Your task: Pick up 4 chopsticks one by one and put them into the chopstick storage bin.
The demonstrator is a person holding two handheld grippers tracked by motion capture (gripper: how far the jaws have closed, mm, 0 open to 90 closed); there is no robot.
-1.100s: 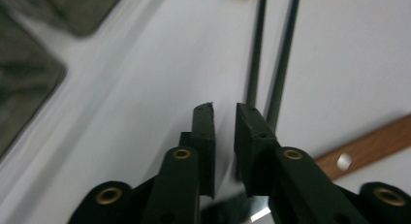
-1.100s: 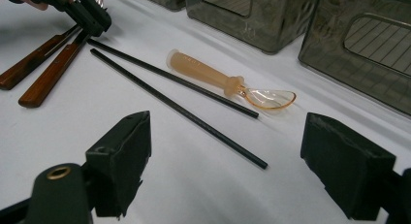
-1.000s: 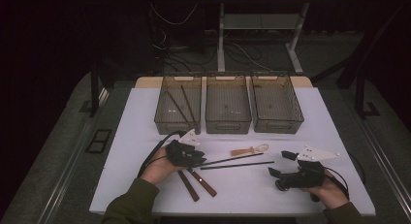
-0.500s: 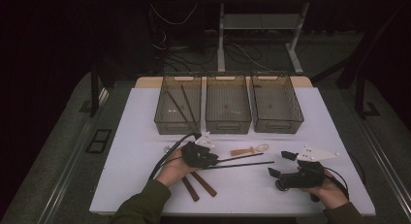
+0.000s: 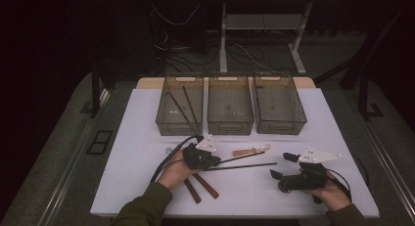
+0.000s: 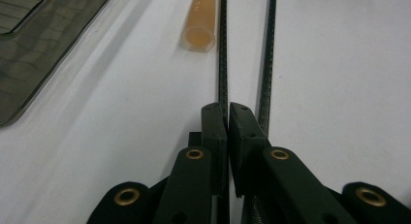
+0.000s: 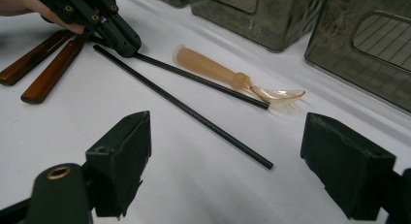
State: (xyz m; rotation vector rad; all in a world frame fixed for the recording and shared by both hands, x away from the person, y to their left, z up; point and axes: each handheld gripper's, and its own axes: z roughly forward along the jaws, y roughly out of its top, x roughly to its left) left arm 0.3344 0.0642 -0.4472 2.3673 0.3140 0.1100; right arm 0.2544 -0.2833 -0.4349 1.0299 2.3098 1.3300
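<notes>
Since the left gripper (image 6: 228, 110) is clamped on one thin black chopstick (image 6: 222, 49) mid-frame, it could roll free when lifted.

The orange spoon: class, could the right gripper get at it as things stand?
Probably yes: the right gripper is open, and only bare table and two thin black sticks lie before the spoon.

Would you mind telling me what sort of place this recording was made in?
Probably a lab or workshop bench set up for a sorting exercise: a white table carries three smoky plastic bins in a row, with loose chopsticks and a spoon laid out, and cables and a metal stand on the dark floor behind.
</notes>
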